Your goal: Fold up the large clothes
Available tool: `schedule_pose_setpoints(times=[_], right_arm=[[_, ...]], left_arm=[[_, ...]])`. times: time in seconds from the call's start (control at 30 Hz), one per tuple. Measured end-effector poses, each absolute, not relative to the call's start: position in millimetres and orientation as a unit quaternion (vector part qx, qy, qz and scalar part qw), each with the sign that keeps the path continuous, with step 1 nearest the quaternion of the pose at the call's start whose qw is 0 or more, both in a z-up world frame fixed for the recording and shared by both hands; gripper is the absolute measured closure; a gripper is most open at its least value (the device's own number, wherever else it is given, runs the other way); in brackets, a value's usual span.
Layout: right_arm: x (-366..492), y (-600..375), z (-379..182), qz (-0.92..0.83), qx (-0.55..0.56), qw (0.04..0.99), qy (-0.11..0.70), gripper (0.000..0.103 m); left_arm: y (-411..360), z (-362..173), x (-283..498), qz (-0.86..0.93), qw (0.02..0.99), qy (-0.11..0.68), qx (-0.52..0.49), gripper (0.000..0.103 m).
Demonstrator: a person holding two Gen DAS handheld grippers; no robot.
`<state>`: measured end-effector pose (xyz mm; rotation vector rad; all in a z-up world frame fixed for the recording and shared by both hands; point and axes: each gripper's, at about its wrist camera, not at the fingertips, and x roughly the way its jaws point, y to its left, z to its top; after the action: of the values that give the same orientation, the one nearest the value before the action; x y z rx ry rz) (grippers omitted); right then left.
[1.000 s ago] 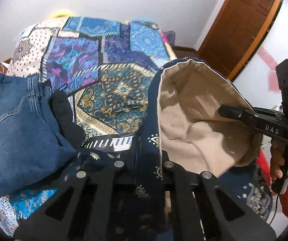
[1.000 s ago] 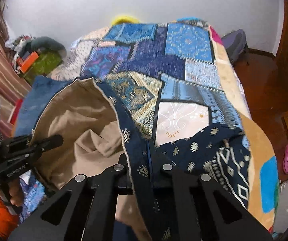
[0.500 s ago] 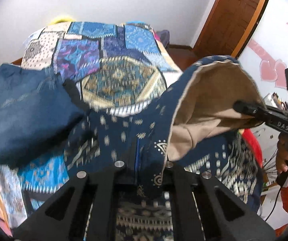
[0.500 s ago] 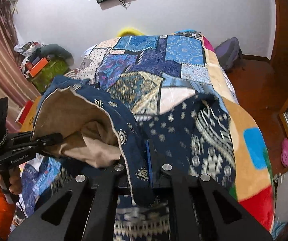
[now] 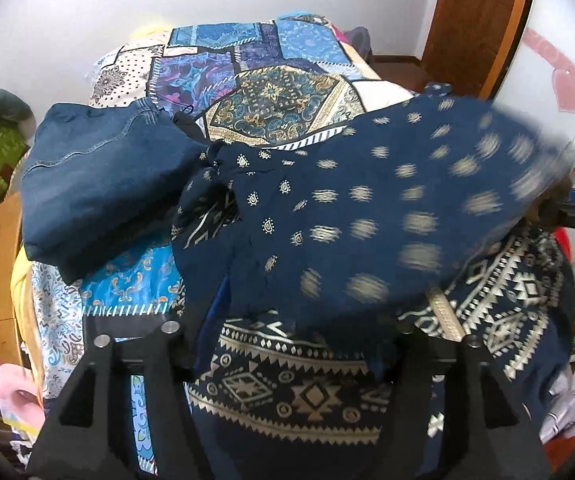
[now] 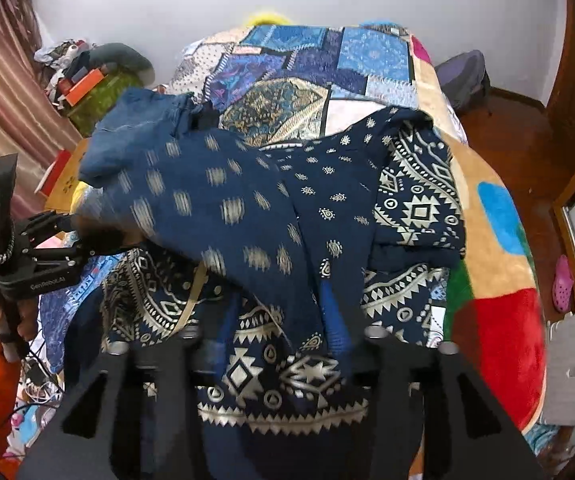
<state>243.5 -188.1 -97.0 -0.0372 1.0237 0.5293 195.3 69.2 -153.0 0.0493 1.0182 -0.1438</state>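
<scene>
1. Now the navy printed garment (image 5: 327, 216) lies across the near end of the bed (image 6: 499, 240), on the patchwork bedspread (image 5: 271, 92); its small paisley-dotted panel is folded over a lower layer with a broad geometric border (image 6: 287, 384) that hangs toward the near edge.
2. Part of the dotted panel is motion-blurred, so its exact edge on that side cannot be told.
3. Left gripper (image 5: 283, 328): both jaws stand wide apart, with the garment's cloth draped between and partly over them; nothing is pinched.
4. Right gripper (image 6: 283, 336): its jaws are likewise spread, cloth lying loose in the gap, not clamped.
5. From the right wrist view, the left gripper shows at the bed's left edge, held in the person's left hand (image 6: 11, 320), its tips hidden under the blurred fold.
6. Folded blue jeans (image 5: 103, 184) sit on the bed's left side, touching the garment's far-left corner.
7. Beyond the bed's right edge is a wooden door (image 5: 483, 20); a pink shoe (image 6: 563, 284) lies on the floor.
</scene>
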Motion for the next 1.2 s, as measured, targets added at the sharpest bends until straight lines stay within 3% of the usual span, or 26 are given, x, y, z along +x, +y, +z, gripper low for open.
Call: schedule_pose_setpoints(times=[0.2, 0.3, 0.37, 0.5, 0.7, 0.9, 1.13, 1.2], right_arm=[[235, -192, -66, 0.259, -0.018, 0.857, 0.444, 0.055], [238, -190, -50, 0.262, -0.008, 0.870, 0.417, 0.048], [244, -187, -41, 0.262, -0.002, 0.880, 0.396, 0.043], [263, -176, -36, 0.259, 0.007, 0.885, 0.386, 0.042], [302, -153, -63, 0.243, 0.005, 0.874, 0.420, 0.042], [320, -140, -113, 0.248, 0.020, 0.824, 0.509, 0.042], [286, -136, -136, 0.227, -0.062, 0.833, 0.501, 0.041], [276, -134, -138, 0.221, -0.088, 0.838, 0.491, 0.033]], left_arm=[[82, -109, 184, -0.072, 0.899, 0.432, 0.008, 0.026], [89, -86, 184, -0.064, 0.915, 0.399, 0.000, 0.016], [92, -74, 189, -0.049, 0.924, 0.379, 0.006, 0.012], [92, -70, 212, -0.035, 0.926, 0.375, 0.015, 0.009], [82, -100, 263, -0.042, 0.911, 0.410, 0.011, 0.009], [66, -155, 290, -0.083, 0.872, 0.483, 0.008, 0.009], [43, -202, 271, -0.111, 0.837, 0.535, 0.041, 0.009], [40, -210, 264, -0.110, 0.833, 0.541, 0.043, 0.009]])
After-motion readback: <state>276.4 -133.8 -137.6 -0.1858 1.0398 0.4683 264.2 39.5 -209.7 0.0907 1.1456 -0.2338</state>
